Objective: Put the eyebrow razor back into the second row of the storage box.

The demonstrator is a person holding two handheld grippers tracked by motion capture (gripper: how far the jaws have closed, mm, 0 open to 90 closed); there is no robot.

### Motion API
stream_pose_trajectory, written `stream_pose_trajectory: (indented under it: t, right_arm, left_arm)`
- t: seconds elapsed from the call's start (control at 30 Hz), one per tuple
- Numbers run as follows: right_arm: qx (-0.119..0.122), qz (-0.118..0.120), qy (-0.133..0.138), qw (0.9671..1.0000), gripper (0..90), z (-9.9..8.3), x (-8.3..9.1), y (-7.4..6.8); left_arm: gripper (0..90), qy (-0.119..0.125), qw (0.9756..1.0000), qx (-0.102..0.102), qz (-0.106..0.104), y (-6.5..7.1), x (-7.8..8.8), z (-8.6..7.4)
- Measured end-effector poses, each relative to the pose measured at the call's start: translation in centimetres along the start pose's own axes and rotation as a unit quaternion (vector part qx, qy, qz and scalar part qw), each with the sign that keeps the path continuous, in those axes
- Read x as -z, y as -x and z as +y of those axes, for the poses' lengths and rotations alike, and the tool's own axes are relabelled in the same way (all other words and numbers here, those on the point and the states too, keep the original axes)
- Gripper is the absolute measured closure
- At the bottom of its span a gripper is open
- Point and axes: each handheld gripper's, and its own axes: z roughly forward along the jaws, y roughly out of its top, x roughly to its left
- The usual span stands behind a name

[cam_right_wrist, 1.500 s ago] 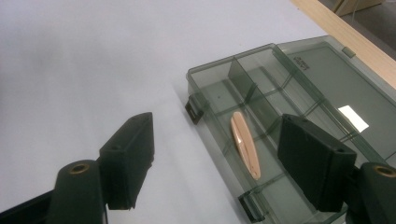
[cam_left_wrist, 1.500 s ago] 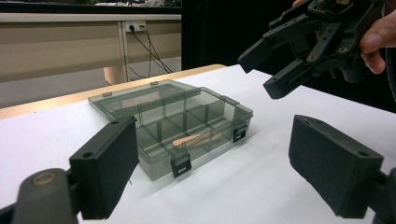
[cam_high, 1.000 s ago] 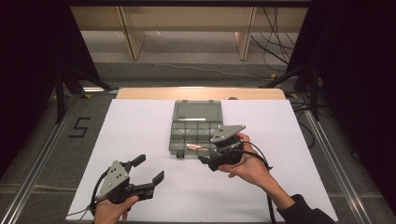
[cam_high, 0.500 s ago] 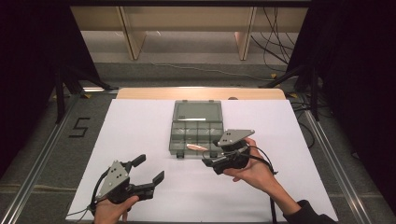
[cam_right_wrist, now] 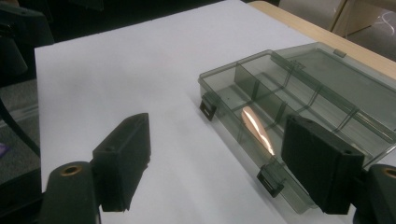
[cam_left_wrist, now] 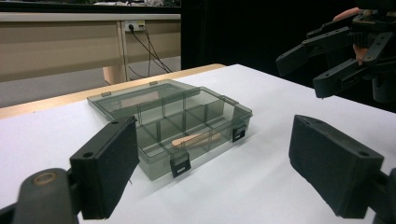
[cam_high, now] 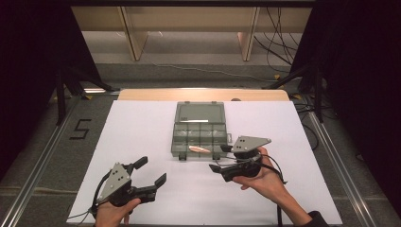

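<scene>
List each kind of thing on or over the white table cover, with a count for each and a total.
Clear compartment box, lid open: 1
Wooden stick in the box: 1
Grippers, left gripper and right gripper: 2
Total: 4

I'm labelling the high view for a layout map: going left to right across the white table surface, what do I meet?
Left gripper → clear compartment box, lid open, with a thin wooden stick in its near row → right gripper, held in the person's hand.
</scene>
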Motion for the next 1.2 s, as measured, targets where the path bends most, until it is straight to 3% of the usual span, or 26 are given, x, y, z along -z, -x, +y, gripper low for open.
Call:
stream_pose_trajectory:
  t: [0.57, 0.87, 1.2]
  right_arm:
    - [-0.018, -0.015, 0.051, 0.9984, 23.3, -1.5, 1.6, 0.3]
    - [-0.032, -0.01, 0.057, 0.9978, 22.5, -2.2, 2.2, 0.3]
    - [-0.034, -0.021, 0.063, 0.9972, 20.6, -2.8, 2.7, 0.2]
  left_arm:
    - [15.6, 0.002, 1.0, 0.001, 0.0, 0.0, 0.0, 0.0]
    - [15.6, 0.002, 1.0, 0.001, 0.0, 0.0, 0.0, 0.0]
    - [15.6, 0.002, 1.0, 0.0, 0.001, 0.0, 0.0, 0.0]
